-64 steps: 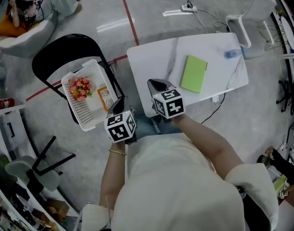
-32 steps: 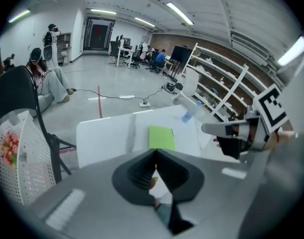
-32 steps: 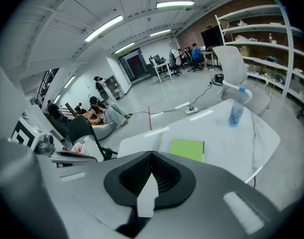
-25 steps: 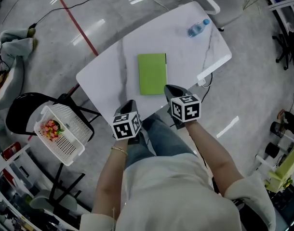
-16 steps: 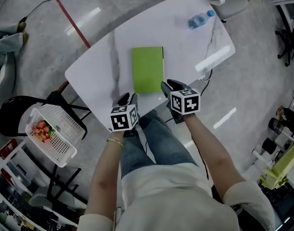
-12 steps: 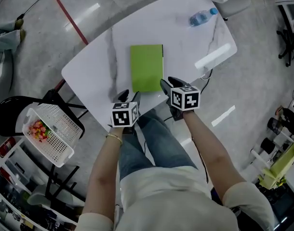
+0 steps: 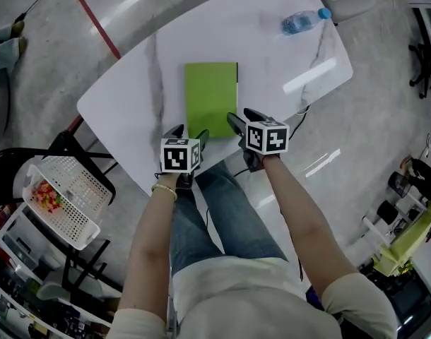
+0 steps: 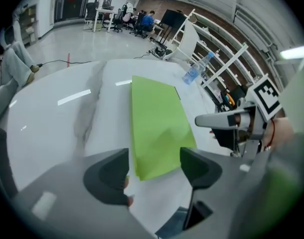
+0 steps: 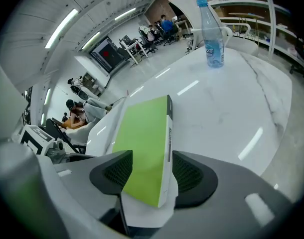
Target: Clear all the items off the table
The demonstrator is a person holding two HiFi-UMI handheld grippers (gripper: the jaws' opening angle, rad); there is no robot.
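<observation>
Both grippers have dropped down to the near end of the green book point(image 7: 210, 94) since a second ago, jaws just been opening. Left gripper point(image 7: 189, 134) jaws wide apart, book's near left corner between them, nothing pinched. Right gripper point(image 7: 242, 119) jaws part open astride the near right corner, pads not pressing. Book lies flat mid white counter point(image 7: 131, 104). Water bottle point(image 7: 300, 21) stands at the far corner, well apart. Basket point(image 7: 67, 196) sits off to the left on a chair

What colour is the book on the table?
The book is lime green, clearest in the head view.
</observation>
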